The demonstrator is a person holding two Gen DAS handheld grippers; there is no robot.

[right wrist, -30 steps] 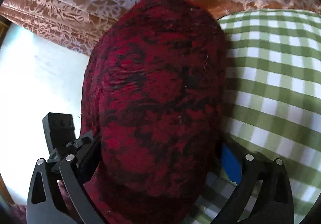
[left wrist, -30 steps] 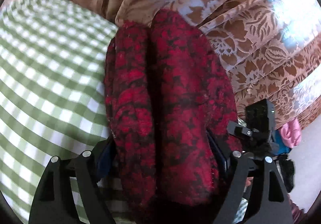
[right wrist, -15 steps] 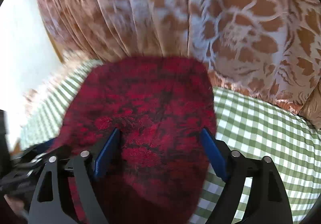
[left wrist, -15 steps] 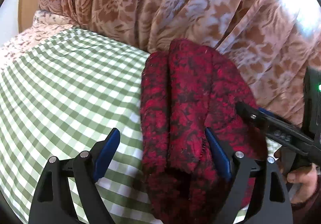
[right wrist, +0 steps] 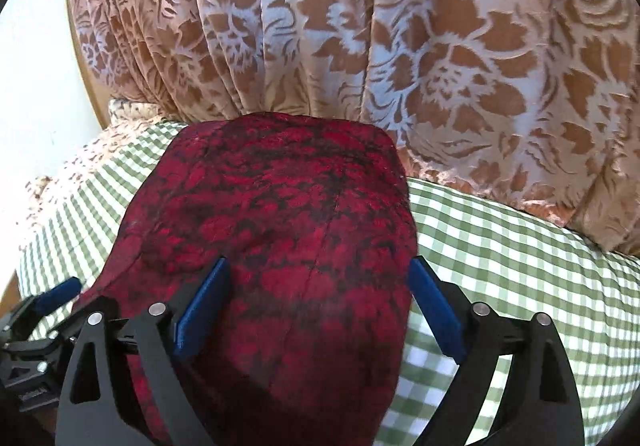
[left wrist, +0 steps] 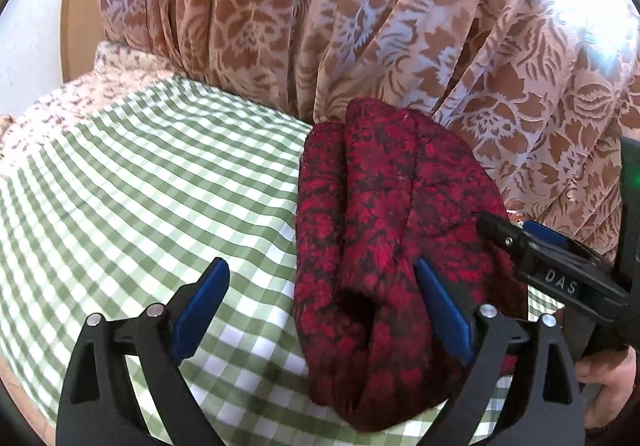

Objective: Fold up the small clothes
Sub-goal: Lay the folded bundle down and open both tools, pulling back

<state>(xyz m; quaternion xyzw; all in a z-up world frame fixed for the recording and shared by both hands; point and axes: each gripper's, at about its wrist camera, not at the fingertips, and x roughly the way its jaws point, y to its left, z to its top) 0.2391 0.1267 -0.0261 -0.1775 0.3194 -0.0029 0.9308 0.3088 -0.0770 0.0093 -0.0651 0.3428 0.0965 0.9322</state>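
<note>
A folded red-and-black patterned garment (left wrist: 380, 214) lies on the green checked cloth (left wrist: 140, 206), close to the curtain. My left gripper (left wrist: 320, 306) hovers at its near left end, jaws opening. Its right pad (left wrist: 440, 310) is over the garment and its left pad over bare cloth, neither pressing. In the right wrist view the garment (right wrist: 280, 206) fills the middle. My right gripper (right wrist: 320, 310) straddles its near part with jaws opening and pads not pressing. Each gripper also shows in the other's view: the right gripper (left wrist: 540, 262) and the left gripper (right wrist: 40, 310).
A brown floral curtain (left wrist: 360, 26) hangs right behind the garment. A flowered cloth (left wrist: 80, 98) shows past the checked cloth's far left edge, with a white wall (right wrist: 32, 86) beyond. A person's hand (left wrist: 608, 378) holds the right gripper.
Both grippers have drawn back and risen from the garment and tilted up, so more curtain shows. The garment, which filled both jaws, now lies loose on the checked cloth.
</note>
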